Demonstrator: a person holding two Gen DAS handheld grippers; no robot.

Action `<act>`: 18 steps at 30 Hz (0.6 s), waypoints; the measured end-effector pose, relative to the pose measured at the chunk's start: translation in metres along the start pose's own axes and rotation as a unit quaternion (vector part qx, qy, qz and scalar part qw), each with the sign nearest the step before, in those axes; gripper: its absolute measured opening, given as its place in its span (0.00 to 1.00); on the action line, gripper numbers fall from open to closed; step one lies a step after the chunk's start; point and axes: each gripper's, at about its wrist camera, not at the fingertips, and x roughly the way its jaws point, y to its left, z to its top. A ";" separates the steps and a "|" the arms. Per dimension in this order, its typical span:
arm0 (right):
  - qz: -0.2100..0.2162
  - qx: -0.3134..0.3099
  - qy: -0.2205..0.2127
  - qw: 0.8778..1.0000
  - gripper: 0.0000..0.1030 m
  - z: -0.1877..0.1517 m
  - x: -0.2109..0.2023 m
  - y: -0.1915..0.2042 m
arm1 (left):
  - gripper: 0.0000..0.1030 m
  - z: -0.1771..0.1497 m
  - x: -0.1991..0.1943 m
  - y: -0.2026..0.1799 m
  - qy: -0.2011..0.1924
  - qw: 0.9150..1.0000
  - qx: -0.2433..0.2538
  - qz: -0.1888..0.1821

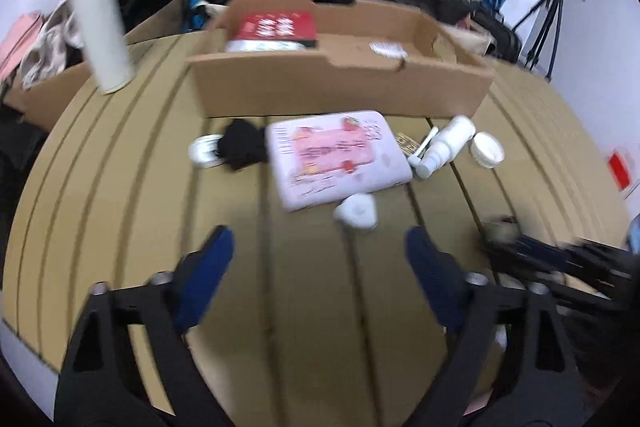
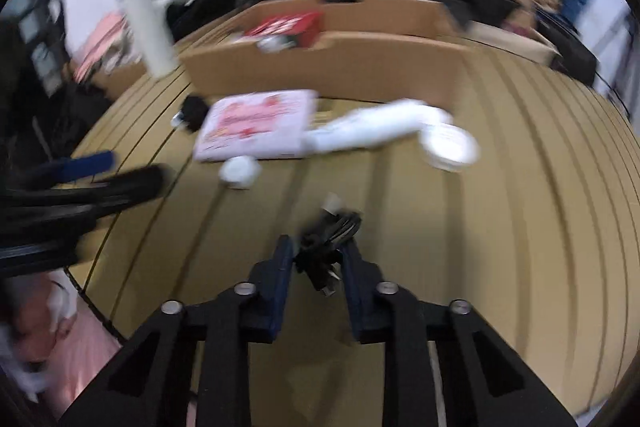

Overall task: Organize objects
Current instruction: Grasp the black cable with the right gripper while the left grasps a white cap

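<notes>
Right wrist view gives me the clearest read, so I work from there, taking the cardboard box [image 2: 332,63] as my landmark. It sits at the far side of the desk [image 2: 500,227], already holding a red packet [image 2: 288,25] toward its left end. Just in front of the box lies the pink-printed pack [image 2: 256,125], the biggest loose thing. To that pack's right, still close before the box, the white pump bottle [image 2: 376,131] lies on its side, with a round white tub [image 2: 450,145] at its far end. A small white rounded piece [image 2: 239,171] rests against the pack's near edge. A tall white flask [image 2: 148,31] stands left of the box.

My right gripper [image 2: 316,259] has its jaws closed on a bundle of black cable [image 2: 324,247], well in front of the box, nearest to me. I judge the step in hand to be carrying this bundle into the box. The coil looks loose, with a plug dangling below the pads, so I would lift straight up before travelling, clear the box's front wall with margin, and release over the bare floor right of the red packet.

In the left wrist view, my left gripper [image 1: 320,255] has its jaws apart with nothing between them, hovering short of the small white piece [image 1: 357,211]. I would keep it out of the right hand's path to the box.
</notes>
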 end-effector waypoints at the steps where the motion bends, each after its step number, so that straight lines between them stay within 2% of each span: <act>1: -0.004 0.009 0.000 1.000 0.18 -0.001 -0.006 -0.008 | 0.66 0.002 0.009 -0.006 0.006 1.000 0.000 0.001; 4: -0.006 0.032 -0.002 0.999 0.18 -0.018 -0.032 -0.027 | 0.46 0.004 0.036 -0.017 0.028 0.999 -0.016 0.003; 5: -0.005 0.031 -0.003 1.000 0.18 -0.020 -0.036 -0.029 | 0.31 0.003 0.035 -0.021 0.013 1.000 -0.007 0.021; 6: -0.004 0.028 -0.007 1.000 0.18 -0.024 -0.041 -0.030 | 0.21 0.002 0.037 -0.025 0.016 0.999 0.004 0.028; 10: -0.017 0.026 -0.017 0.999 0.18 -0.032 -0.042 -0.039 | 0.22 -0.002 0.032 -0.027 0.026 0.999 0.006 0.027; 14: 0.009 0.077 -0.026 0.997 0.20 -0.028 -0.042 -0.058 | 0.22 -0.013 0.011 -0.013 0.037 0.999 -0.023 0.014; 15: 0.020 0.084 -0.034 0.996 0.30 -0.027 -0.044 -0.062 | 0.22 -0.016 0.000 -0.009 0.030 0.999 -0.030 0.008; 16: 0.022 0.084 -0.038 0.995 0.55 -0.026 -0.045 -0.062 | 0.22 -0.018 -0.008 -0.004 0.025 0.999 -0.033 0.005; 18: 0.011 0.074 -0.035 0.997 0.85 -0.025 -0.044 -0.060 | 0.22 -0.023 -0.028 0.004 0.018 0.999 -0.041 0.005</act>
